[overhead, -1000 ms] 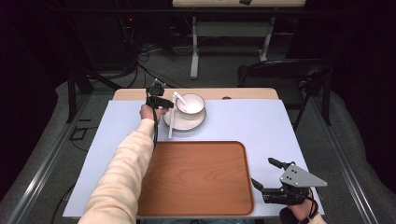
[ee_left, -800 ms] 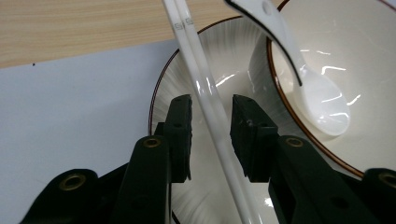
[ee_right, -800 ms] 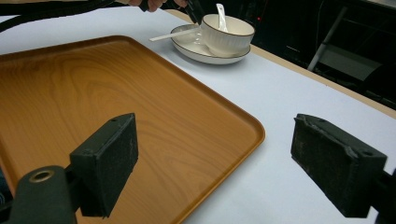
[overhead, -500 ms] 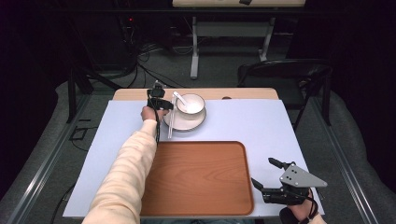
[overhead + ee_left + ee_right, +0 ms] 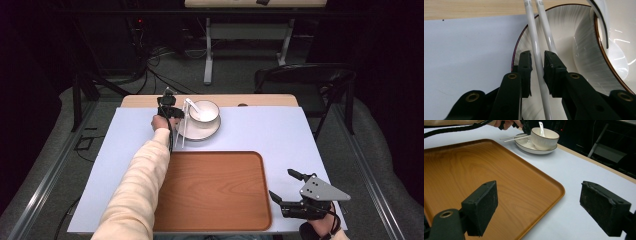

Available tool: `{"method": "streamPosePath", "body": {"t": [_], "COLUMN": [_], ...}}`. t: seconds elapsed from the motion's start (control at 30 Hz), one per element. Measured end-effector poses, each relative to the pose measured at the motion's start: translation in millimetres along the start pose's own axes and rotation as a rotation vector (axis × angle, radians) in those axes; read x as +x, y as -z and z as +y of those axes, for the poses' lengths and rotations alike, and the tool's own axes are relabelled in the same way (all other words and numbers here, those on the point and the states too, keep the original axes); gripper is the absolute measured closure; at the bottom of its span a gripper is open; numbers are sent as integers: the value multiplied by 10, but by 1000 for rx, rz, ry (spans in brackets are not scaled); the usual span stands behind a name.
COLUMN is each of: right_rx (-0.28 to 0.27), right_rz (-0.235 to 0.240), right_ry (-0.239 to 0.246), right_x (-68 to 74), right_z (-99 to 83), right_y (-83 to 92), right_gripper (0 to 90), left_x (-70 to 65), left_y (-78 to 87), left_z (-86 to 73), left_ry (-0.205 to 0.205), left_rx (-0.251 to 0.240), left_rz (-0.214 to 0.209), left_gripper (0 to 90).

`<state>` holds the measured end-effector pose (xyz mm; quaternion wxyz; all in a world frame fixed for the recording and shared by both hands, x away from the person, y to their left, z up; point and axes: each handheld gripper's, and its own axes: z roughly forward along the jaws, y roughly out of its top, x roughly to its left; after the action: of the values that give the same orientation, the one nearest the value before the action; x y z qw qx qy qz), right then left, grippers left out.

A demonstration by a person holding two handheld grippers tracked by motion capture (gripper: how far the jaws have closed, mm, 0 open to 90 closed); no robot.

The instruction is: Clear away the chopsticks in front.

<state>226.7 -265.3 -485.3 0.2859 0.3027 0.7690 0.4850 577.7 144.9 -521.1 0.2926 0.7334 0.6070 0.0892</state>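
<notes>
Up at the twelve o'clock end of the worktop (image 5: 260, 135), the left gripper (image 5: 170, 111) is reaching over the nine o'clock rim of a white plate (image 5: 207, 133). In the left gripper view its jaws are standing narrowly apart around one of two white chopsticks (image 5: 539, 62); whether the pads are actually pressing on the stick I cannot tell. The other chopstick is lying just beside it, toward the bowl (image 5: 614, 45). The chopsticks are resting across the plate's nine o'clock edge, their ends sticking out toward six o'clock in the high view. A ribbed white bowl is sitting on the plate with a white spoon (image 5: 541, 127) leaning inside it. A wooden tray (image 5: 215, 190) is lying at six o'clock, near the plate. The right gripper (image 5: 292, 192) is hovering at about four o'clock, just off the tray's corner, its jaws spread wide and holding nothing.
</notes>
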Motion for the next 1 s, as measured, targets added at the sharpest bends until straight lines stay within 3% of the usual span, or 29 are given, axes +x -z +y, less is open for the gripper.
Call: {"method": "streamPosePath", "body": {"t": [0.23,0.5,0.63,0.87,1.0], "right_rx": [-1,-4,-2,-7,-6], "right_rz": [-4,-2,0,-3,-3], "right_ry": [-2,-1,-3,-5,-4], "right_x": [-2,-3,-3,-2,-3], "right_z": [0,-2,-3,-2,-1], "right_y": [5,9,7,9,11], "right_gripper": [142,142,142,142,142], "left_x": [4,30,52,84,114], "left_y": [-55,-9,105,423,557], "left_z": [-14,-21,-12,23,-2], "left_ry": [27,61,77,63,69], "left_rx": [19,-10,-23,-54,-77], "left_rz": [31,23,5,14,-11], "left_gripper": [799,837,837,838,838]}}
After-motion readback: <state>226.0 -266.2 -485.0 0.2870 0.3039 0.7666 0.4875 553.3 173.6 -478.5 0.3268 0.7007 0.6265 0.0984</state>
